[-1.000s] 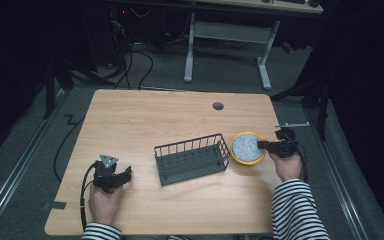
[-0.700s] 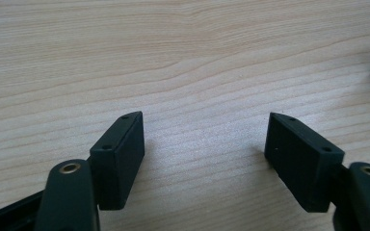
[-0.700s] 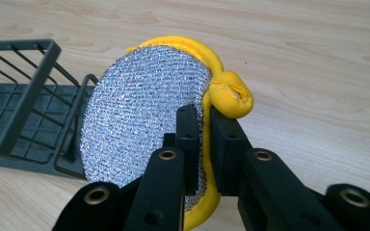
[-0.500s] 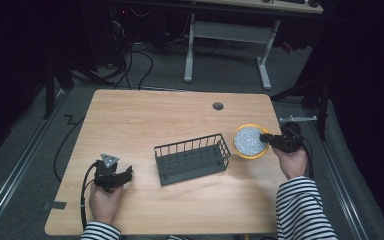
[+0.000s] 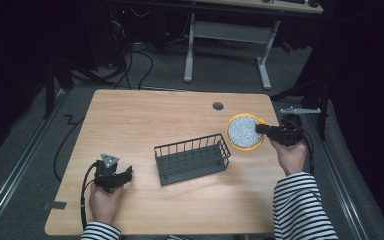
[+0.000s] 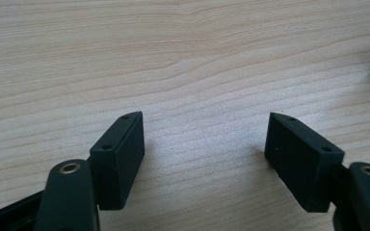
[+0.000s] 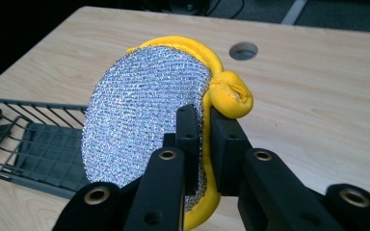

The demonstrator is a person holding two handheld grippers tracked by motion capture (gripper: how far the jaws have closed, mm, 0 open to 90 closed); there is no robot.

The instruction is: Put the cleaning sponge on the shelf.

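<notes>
While clamped on the yellow scouring pad [image 7: 144, 120], right hand-held gripper [image 7: 200, 139] above table [image 5: 145, 120], left hand-held gripper [image 6: 204, 154] jaws apart.

Scouring pad [image 7: 139, 120]: glittering silver mesh face, rough weave, edged in soft yellow cloth. Basket [image 5: 192, 158]: matt dark wire. Tabletop [image 5: 145, 120]: pale wood grain, smooth. Right gripper [image 7: 203, 132]: matt black plastic.

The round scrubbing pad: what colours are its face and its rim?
Glittery silver mesh face, yellow rim; clearest in the right gripper view.
</notes>
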